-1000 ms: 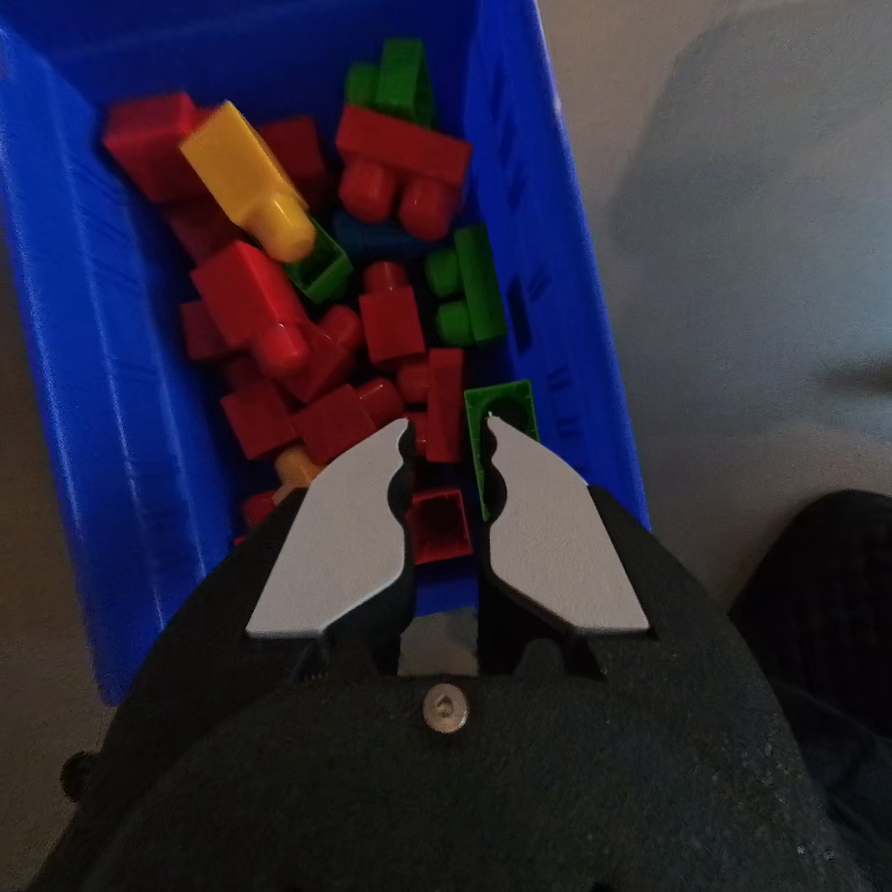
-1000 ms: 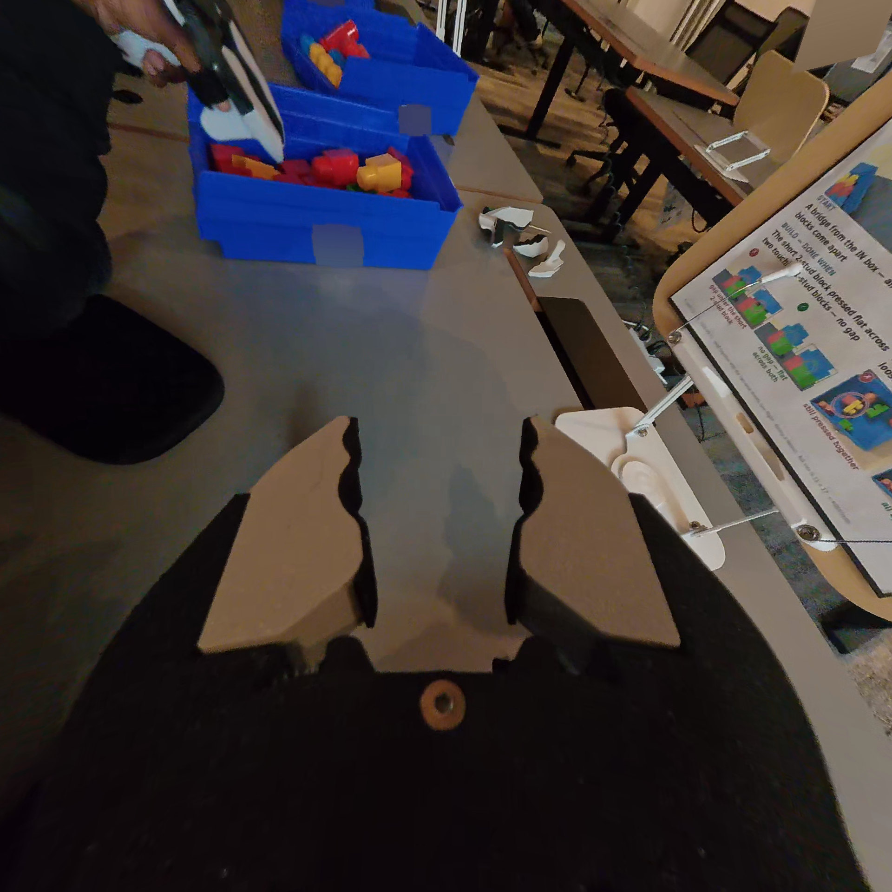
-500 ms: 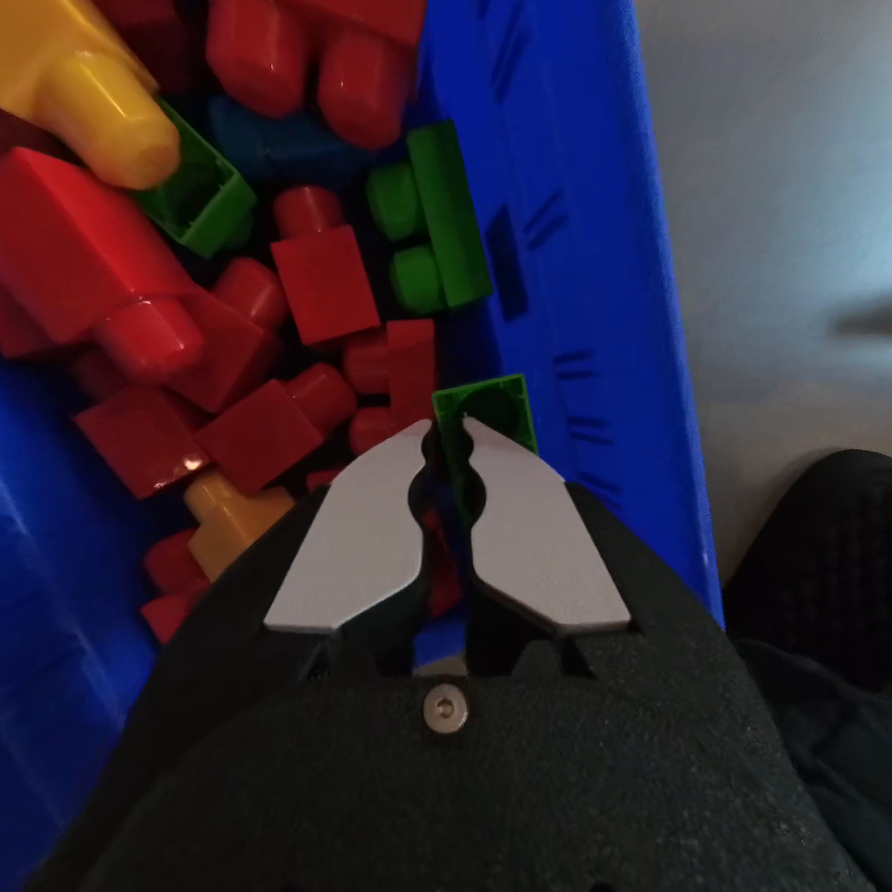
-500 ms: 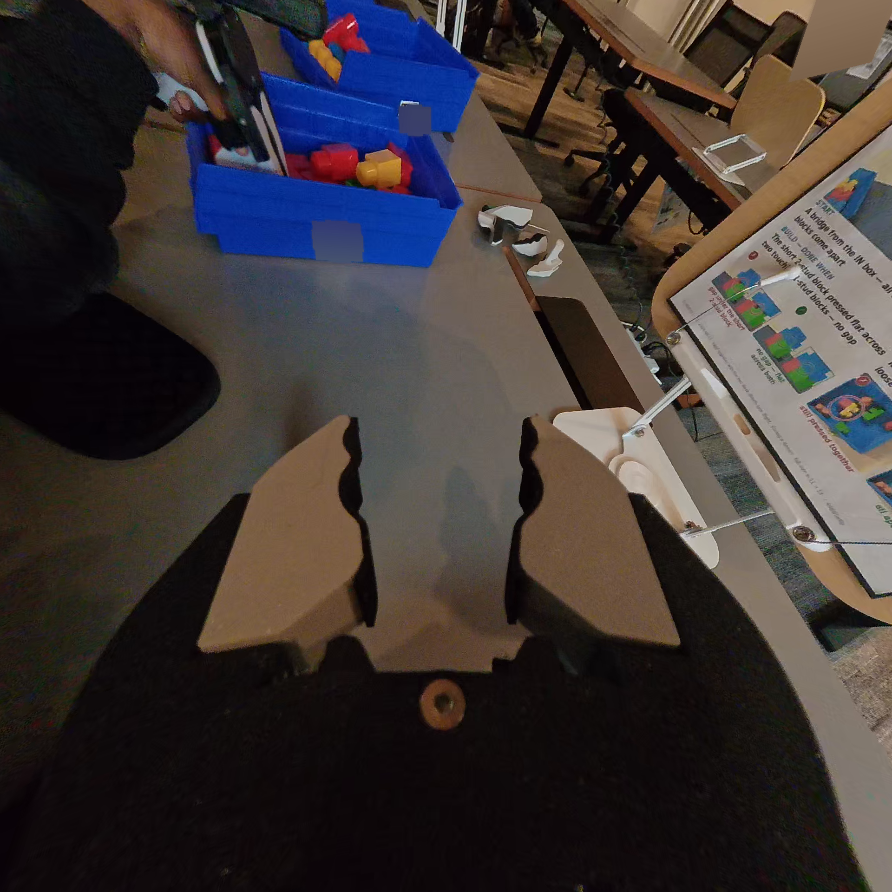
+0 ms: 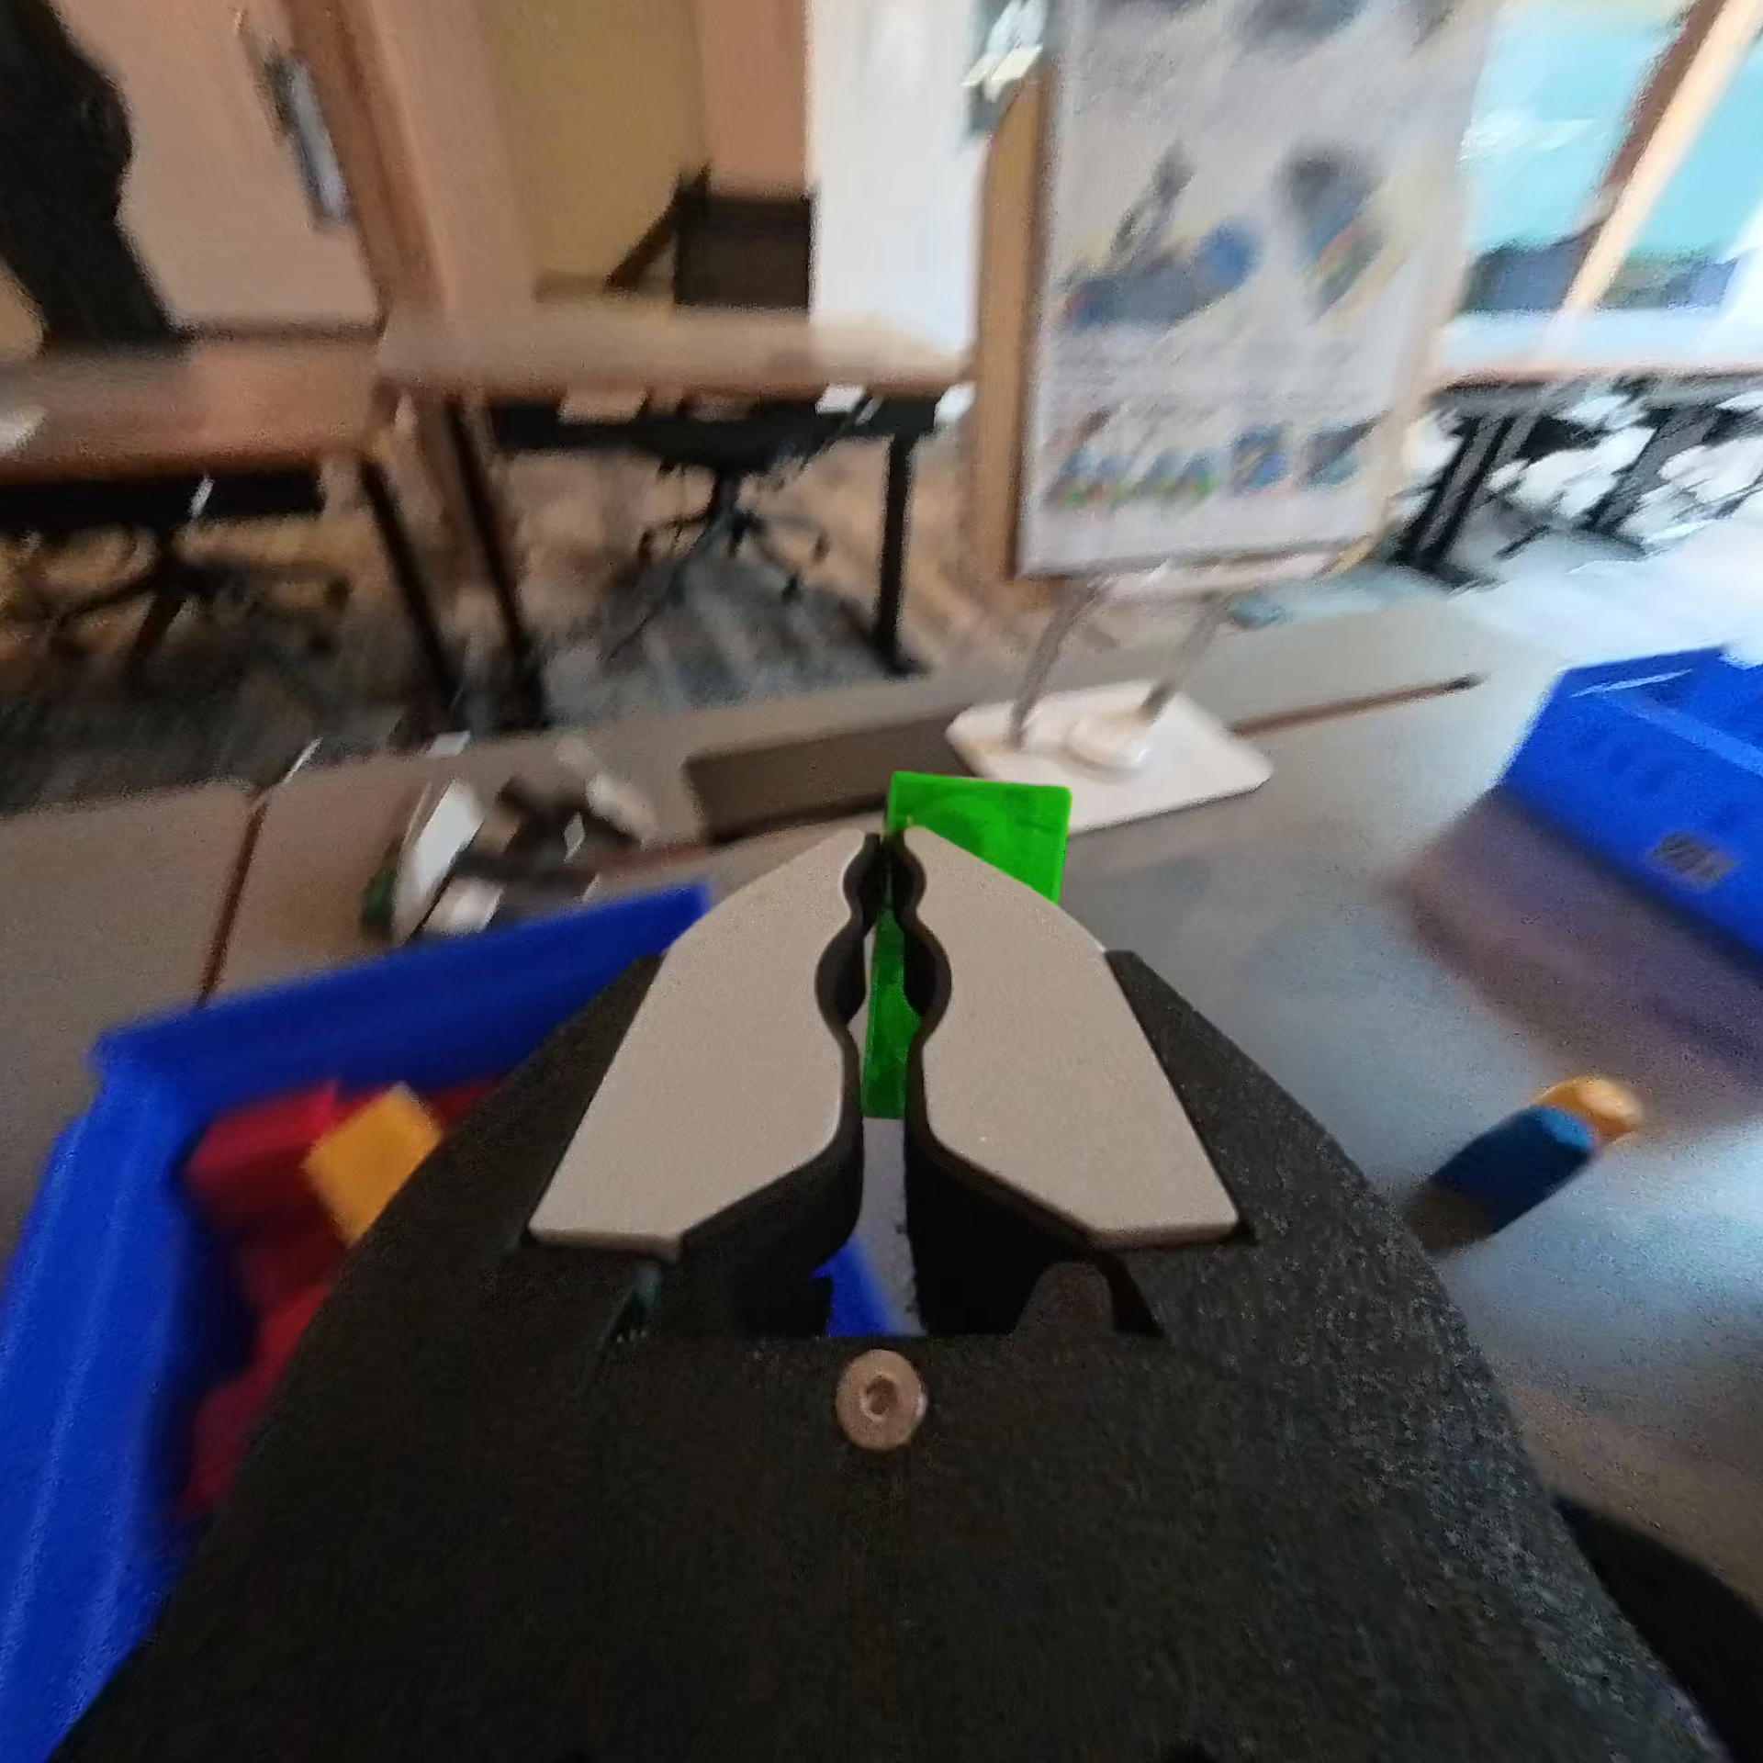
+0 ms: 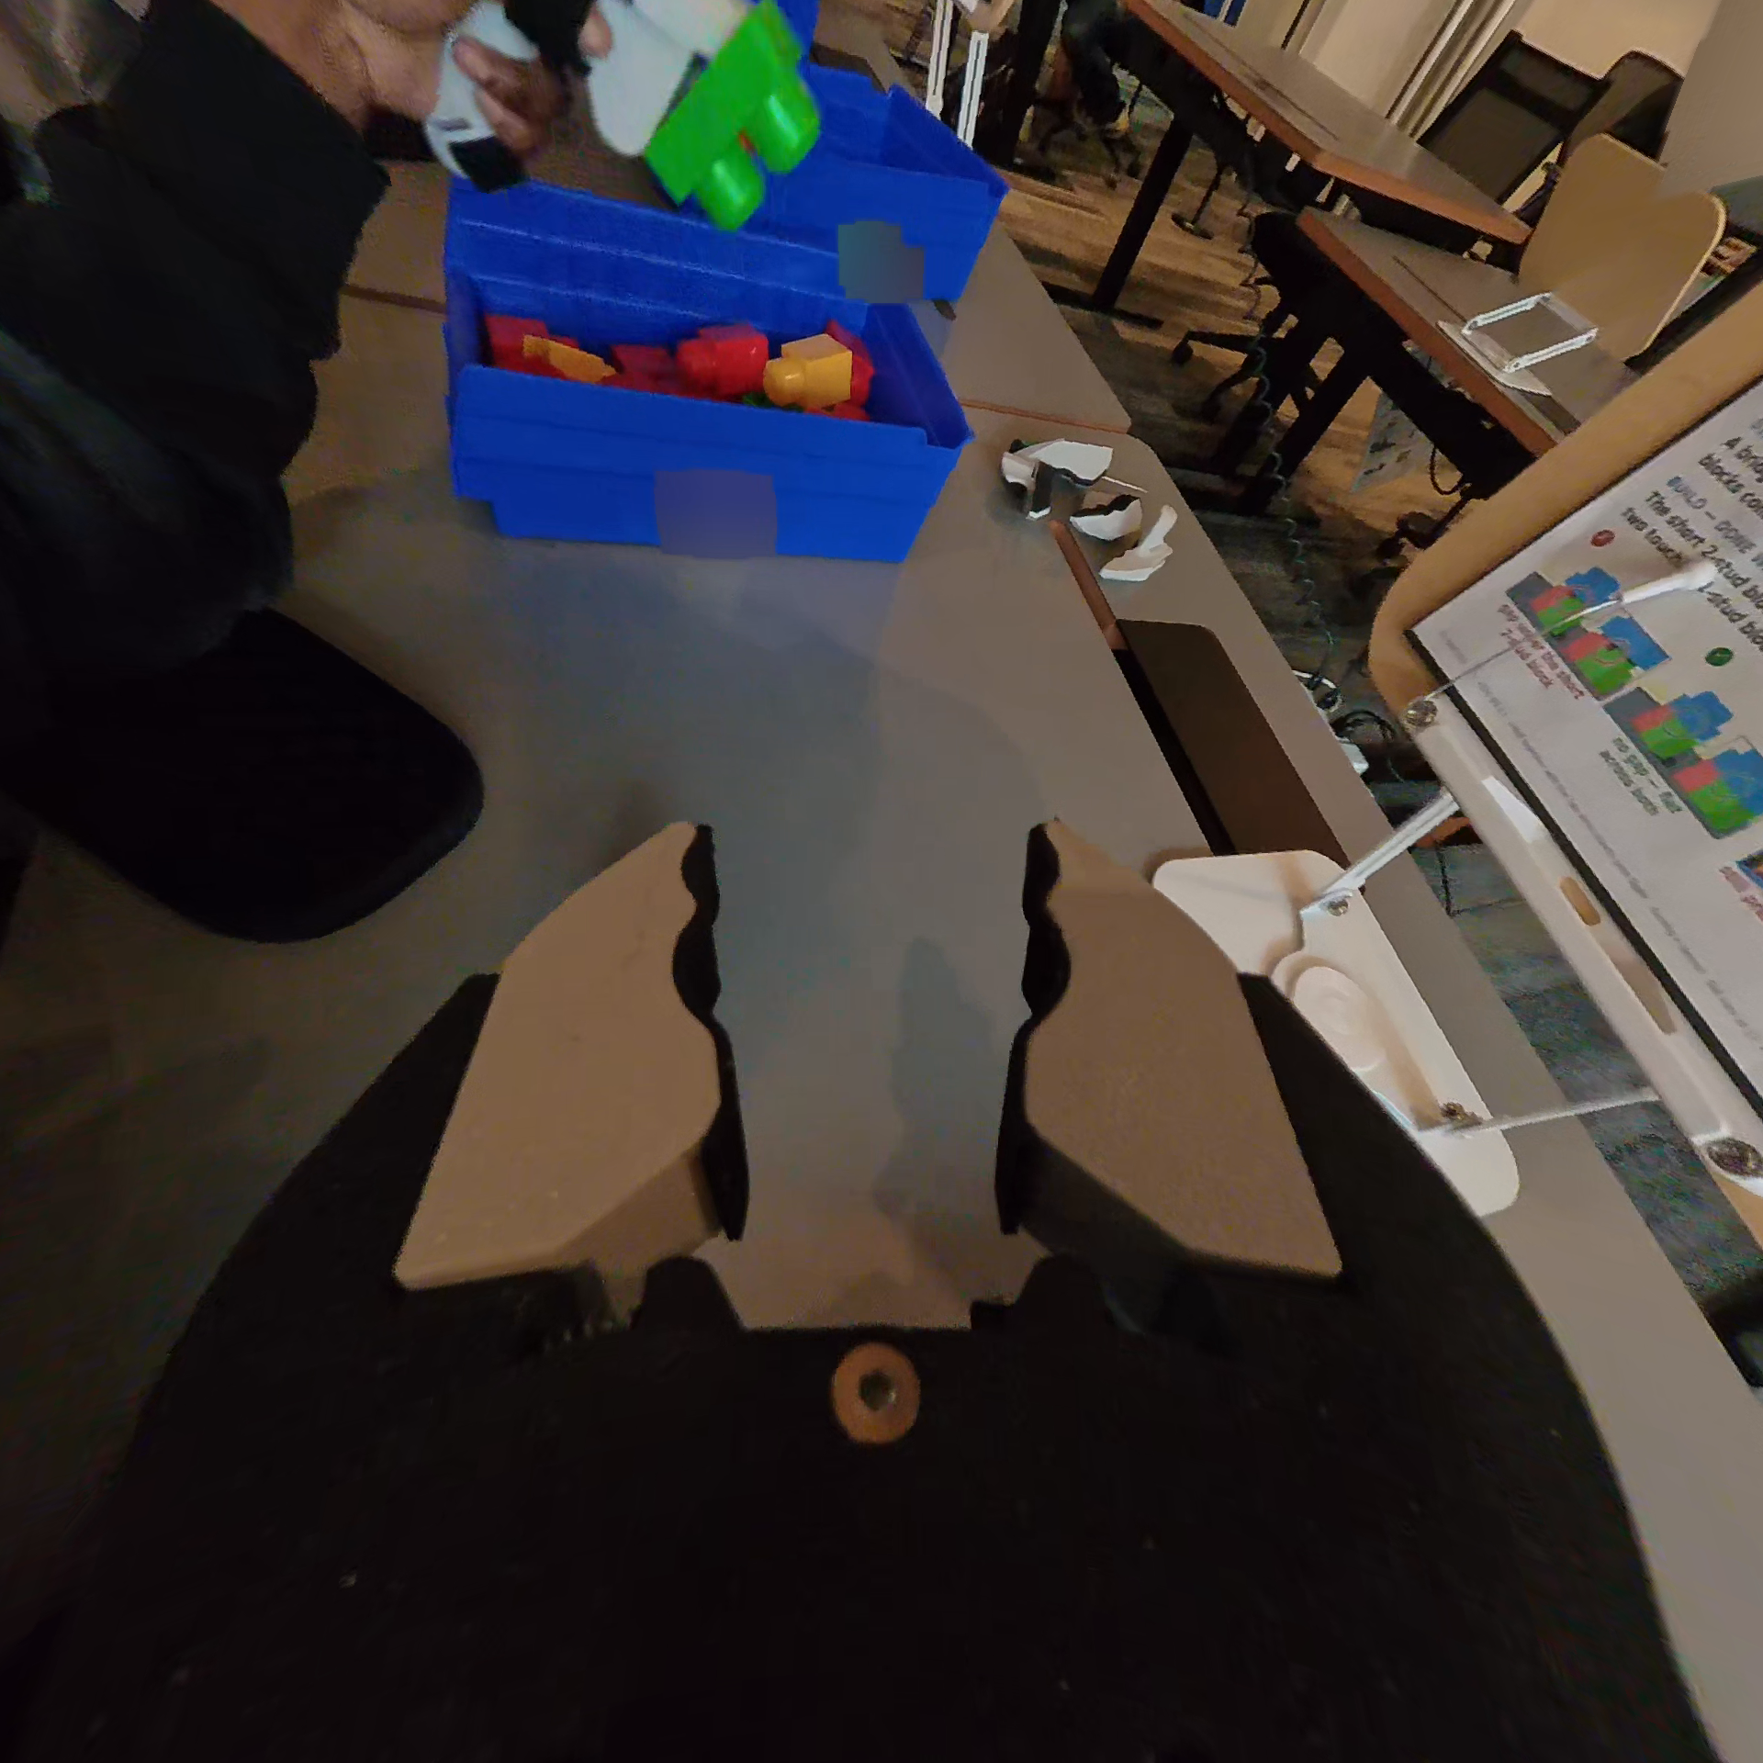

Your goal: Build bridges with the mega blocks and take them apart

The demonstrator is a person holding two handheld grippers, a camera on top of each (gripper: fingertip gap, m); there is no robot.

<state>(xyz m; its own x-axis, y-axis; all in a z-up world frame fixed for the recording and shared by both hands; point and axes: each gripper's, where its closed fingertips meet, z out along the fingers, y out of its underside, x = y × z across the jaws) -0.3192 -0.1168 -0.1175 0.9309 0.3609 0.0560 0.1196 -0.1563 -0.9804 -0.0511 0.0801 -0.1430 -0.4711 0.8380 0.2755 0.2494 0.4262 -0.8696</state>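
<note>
left wrist view: left hand-held gripper (image 5: 889,844) pinching one wall of the green block (image 5: 983,828), lifted above the blue bin (image 5: 401,983) of red and yellow blocks down to its left. right wrist view: right hand-held gripper (image 6: 870,840) spread wide, nothing between its fingers, hovering over bare grey worktop (image 6: 763,687); green block far ahead, up-left, over the bins.

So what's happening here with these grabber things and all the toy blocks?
A person holds a two-finger gripper in each hand. The left gripper is clamped on a green block, held in the air above the blue bin of red and yellow blocks. The right gripper hangs open and empty over the bare grey table. No bridge stands in view yet.
</note>
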